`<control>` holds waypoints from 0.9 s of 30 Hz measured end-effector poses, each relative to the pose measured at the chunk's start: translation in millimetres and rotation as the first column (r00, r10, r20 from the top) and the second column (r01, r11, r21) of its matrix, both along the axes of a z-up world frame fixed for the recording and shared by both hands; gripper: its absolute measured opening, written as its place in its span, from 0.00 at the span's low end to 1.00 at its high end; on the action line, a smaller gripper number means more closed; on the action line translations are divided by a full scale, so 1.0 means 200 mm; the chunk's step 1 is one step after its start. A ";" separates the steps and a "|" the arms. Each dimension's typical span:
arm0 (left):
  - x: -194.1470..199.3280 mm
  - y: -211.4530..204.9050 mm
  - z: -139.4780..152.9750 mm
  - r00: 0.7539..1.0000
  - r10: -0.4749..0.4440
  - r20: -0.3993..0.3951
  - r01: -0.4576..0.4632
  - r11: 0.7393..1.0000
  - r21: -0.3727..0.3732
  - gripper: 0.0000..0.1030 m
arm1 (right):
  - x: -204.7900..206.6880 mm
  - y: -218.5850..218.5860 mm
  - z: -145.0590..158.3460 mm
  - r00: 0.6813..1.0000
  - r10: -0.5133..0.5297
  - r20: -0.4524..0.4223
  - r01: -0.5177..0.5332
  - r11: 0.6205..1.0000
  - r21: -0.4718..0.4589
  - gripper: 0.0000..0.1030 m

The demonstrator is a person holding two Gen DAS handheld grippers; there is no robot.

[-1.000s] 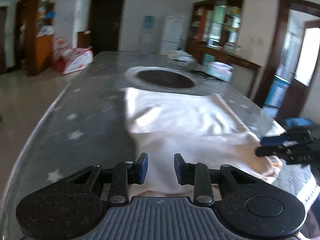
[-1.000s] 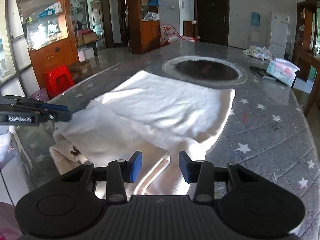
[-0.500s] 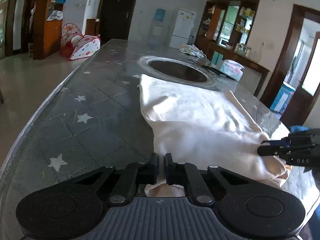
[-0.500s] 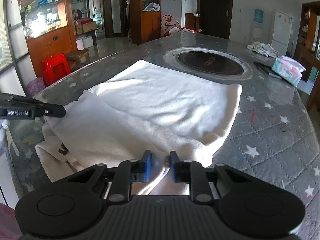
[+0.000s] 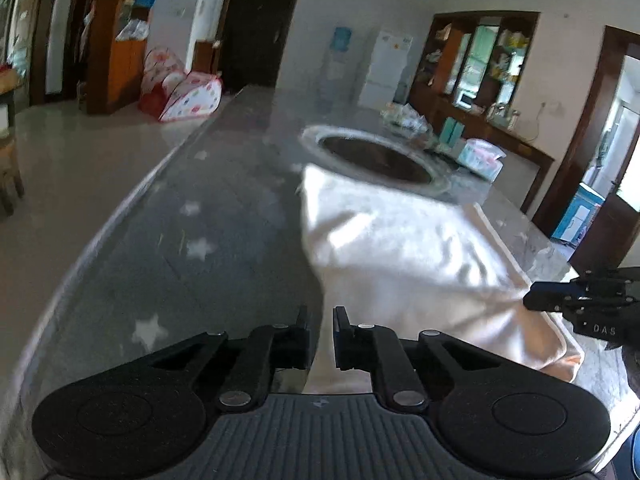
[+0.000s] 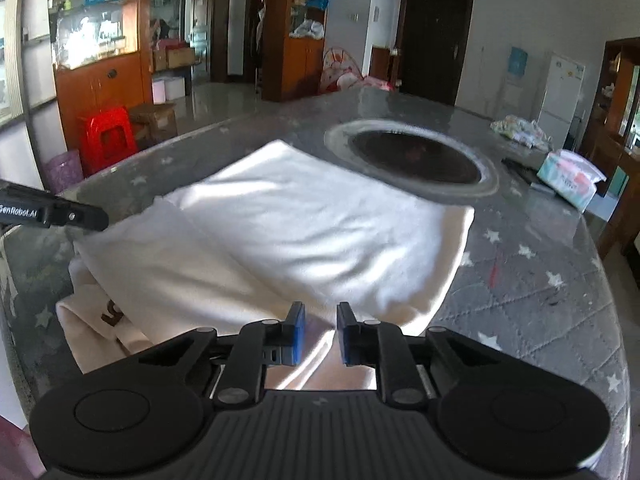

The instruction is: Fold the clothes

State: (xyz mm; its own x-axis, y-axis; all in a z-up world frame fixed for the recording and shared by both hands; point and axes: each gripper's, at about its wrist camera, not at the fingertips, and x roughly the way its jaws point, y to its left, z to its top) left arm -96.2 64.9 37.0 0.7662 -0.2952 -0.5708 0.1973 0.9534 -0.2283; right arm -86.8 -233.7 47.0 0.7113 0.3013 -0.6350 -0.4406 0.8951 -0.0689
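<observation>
A cream garment (image 5: pixel 400 248) lies folded on the grey star-patterned table (image 5: pixel 200 240). My left gripper (image 5: pixel 322 314) is at its near left edge, with the cloth running up between the pads. The jaws are opening slightly while the fabric stays pinched. My right gripper (image 6: pixel 320 312) has a fold of the same garment (image 6: pixel 312 232) between its blue pads, and its jaws are also opening a little. Each view shows the other gripper at a near corner: the right gripper (image 5: pixel 532 300) and the left gripper (image 6: pixel 100 216). A dark print shows on a lower layer.
A round dark inset (image 6: pixel 416 156) sits in the table (image 6: pixel 540 280) just beyond the garment. A tissue pack (image 6: pixel 568 180) and crumpled cloth (image 6: pixel 516 128) lie at the far right. A red stool (image 6: pixel 106 140) and cabinets stand on the floor to the left.
Both grippers went from wide open to closed on the garment's near edge. That edge has since risen slightly off the table, and both views have rolled a little.
</observation>
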 end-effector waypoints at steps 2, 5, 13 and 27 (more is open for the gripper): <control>0.02 -0.05 0.03 0.998 -0.050 0.023 0.050 0.999 -0.007 0.11 | -0.01 0.00 0.02 1.000 0.016 0.004 -0.016 1.000 0.020 0.15; 0.07 -0.15 0.04 0.991 -0.130 0.034 0.130 0.991 -0.017 0.10 | -0.02 0.02 0.02 0.998 0.056 -0.013 -0.056 0.998 0.034 0.16; 0.23 -0.14 -0.10 0.998 -0.017 -0.055 0.017 1.000 0.008 0.04 | 0.00 0.05 -0.06 0.995 0.078 -0.065 -0.078 0.997 0.009 0.22; 0.59 -0.09 -0.03 0.998 -0.008 -0.069 0.006 1.000 -0.027 0.04 | -0.01 0.04 -0.07 0.993 0.091 -0.077 -0.088 0.995 0.036 0.31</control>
State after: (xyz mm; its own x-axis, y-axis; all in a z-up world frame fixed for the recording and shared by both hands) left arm 21.4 46.1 31.0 0.7230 -0.3168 -0.6139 0.1873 0.9453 -0.2672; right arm -88.1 -226.4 33.7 0.6288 0.3827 -0.6769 -0.5219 0.8530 -0.0025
